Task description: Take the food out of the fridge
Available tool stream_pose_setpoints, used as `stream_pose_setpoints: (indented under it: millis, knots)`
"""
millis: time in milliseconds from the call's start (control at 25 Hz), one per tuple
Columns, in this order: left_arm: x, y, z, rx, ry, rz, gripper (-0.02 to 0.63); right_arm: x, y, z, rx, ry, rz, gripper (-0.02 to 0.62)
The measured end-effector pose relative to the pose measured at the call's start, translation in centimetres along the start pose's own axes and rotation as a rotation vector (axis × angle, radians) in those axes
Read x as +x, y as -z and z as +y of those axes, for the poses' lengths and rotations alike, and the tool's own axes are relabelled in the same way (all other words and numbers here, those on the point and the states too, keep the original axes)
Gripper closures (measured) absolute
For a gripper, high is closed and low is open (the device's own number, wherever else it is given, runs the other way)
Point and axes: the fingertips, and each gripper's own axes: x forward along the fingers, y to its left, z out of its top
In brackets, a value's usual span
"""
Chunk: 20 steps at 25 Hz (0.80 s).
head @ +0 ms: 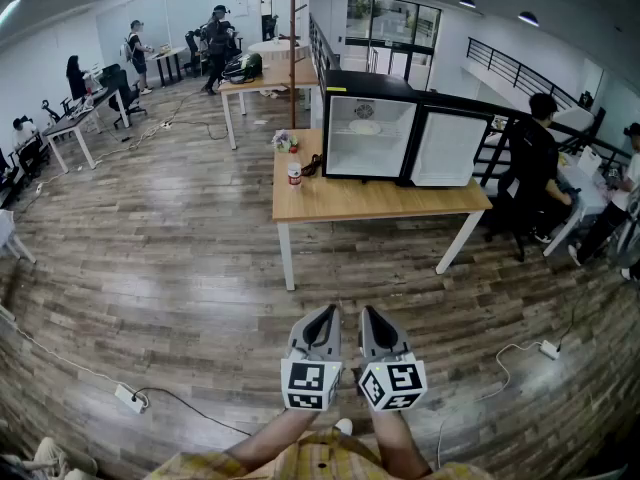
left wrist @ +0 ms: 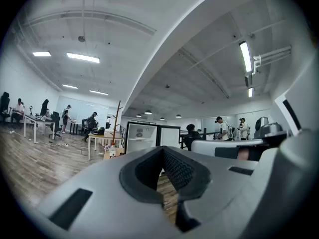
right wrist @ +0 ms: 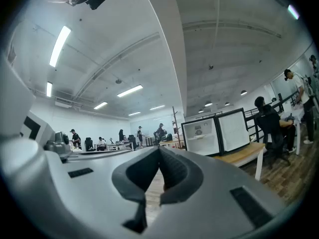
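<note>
A small black fridge [head: 340,80] stands on a wooden table [head: 380,200] far ahead, with its door [head: 450,148] swung open to the right. On its upper shelf lies a pale round dish of food [head: 365,126]. My left gripper [head: 325,314] and right gripper [head: 369,314] are held side by side low in the head view, well short of the table, over the floor. Both point level toward the fridge, jaws together and nothing between them. The left gripper view shows the left gripper [left wrist: 162,149] with the fridge [left wrist: 141,137] small beyond it. In the right gripper view the right gripper [right wrist: 159,148] has the fridge [right wrist: 207,132] off to its right.
A small red-capped jar [head: 294,174] and a little bunch of flowers [head: 285,141] sit on the table's left end. A person in black [head: 530,158] sits at the right of the table. A power strip [head: 131,398] and cables lie on the wood floor. Desks and people fill the back.
</note>
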Motion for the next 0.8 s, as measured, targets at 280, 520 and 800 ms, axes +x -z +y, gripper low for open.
stream_pose_setpoints:
  millis: [280, 520, 800]
  knots:
    - [0.8, 0.4, -1.5, 0.009, 0.000, 0.008, 0.598, -0.4, 0.2, -1.4, -0.002, 0.001, 0.005, 0.588]
    - [2.4, 0.5, -2.6, 0.015, -0.013, 0.009, 0.598, -0.2, -0.3, -2.9, -0.001, -0.026, -0.011, 0.588]
    - [3.5, 1.4, -4.8, 0.010, -0.045, 0.006, 0.598, -0.8, -0.3, -5.5, -0.003, -0.041, -0.019, 0.588]
